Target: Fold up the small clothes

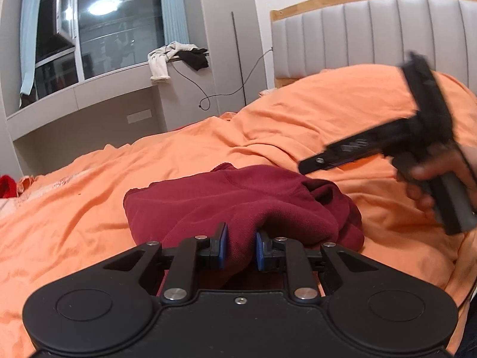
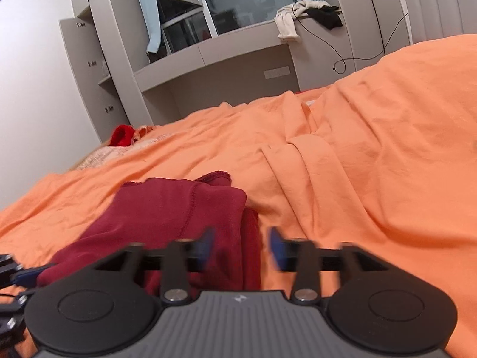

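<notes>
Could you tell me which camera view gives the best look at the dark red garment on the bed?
The left wrist view: the dark red garment lies sharp and nearly whole on the orange bedcover, pinched by the left gripper. The right wrist view shows only its folded edge, partly behind the blurred, open right gripper.

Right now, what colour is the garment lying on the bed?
Dark red, a plain maroon garment on the orange bedspread; the left wrist view shows it best.
</notes>
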A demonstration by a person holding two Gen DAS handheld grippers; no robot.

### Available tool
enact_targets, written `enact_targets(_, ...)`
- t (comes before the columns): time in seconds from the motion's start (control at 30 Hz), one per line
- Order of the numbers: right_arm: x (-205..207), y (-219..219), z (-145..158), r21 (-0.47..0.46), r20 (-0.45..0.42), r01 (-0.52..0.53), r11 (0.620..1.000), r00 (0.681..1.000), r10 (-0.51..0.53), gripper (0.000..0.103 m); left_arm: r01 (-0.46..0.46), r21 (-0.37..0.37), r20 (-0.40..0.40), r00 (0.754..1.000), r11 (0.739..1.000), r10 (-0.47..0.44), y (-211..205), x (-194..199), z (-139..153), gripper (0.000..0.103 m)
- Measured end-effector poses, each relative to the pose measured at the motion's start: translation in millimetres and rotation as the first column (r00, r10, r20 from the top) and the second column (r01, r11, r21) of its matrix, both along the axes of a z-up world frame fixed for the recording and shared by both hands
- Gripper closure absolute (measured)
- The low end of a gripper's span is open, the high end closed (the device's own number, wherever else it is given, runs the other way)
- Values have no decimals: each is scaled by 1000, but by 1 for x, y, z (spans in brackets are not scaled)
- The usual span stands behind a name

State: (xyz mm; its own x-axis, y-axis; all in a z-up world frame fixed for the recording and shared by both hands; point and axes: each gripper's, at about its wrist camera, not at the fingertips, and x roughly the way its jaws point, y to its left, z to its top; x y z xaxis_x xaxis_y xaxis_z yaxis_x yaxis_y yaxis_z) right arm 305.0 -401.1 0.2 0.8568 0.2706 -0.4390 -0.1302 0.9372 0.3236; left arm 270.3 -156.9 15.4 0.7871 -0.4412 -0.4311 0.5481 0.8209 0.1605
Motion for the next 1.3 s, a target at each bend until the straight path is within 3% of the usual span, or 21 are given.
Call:
enact_targets(0.07,-14,0,4,-6,13,-36,999,999,36,31,-8,-16,-7,1000,1000,8,2,2,2,82)
enact_targets(0.2,-49,14,14,-71,47,-139,988,989,143,6,-20,-43,-26,999,999,18,3,7,4,82)
enact_targets(0.3,-72,35,18,-180,63,-214,960,972,228,2,-25,-58,-40,999,998,23,3,8,4,82)
enact_targets(0.43,-89,62,15,-285,81,-226,932,963,258,2,-31,-84,-63,998,996,25,8,13,6,82)
enact_targets(0.6,-89,84,13,-294,118,-173,940,969,215,2,-33,-116,-88,996,993,22,13,17,8,82)
enact_targets(0.93,-84,128,5,-443,186,-87,892,965,186,1,-34,-177,-130,991,984,11,21,23,13,83)
enact_targets(1.1,-72,144,-6,-508,209,17,861,972,104,1,-32,-178,-129,992,984,9,21,23,12,83)
enact_targets(1.23,-65,139,-10,-591,270,133,796,962,40,1,-14,-180,-131,991,983,-10,21,22,11,83)
enact_targets(1.3,-66,130,-6,-581,299,161,797,954,25,1,5,-171,-124,992,985,-27,19,19,10,82)
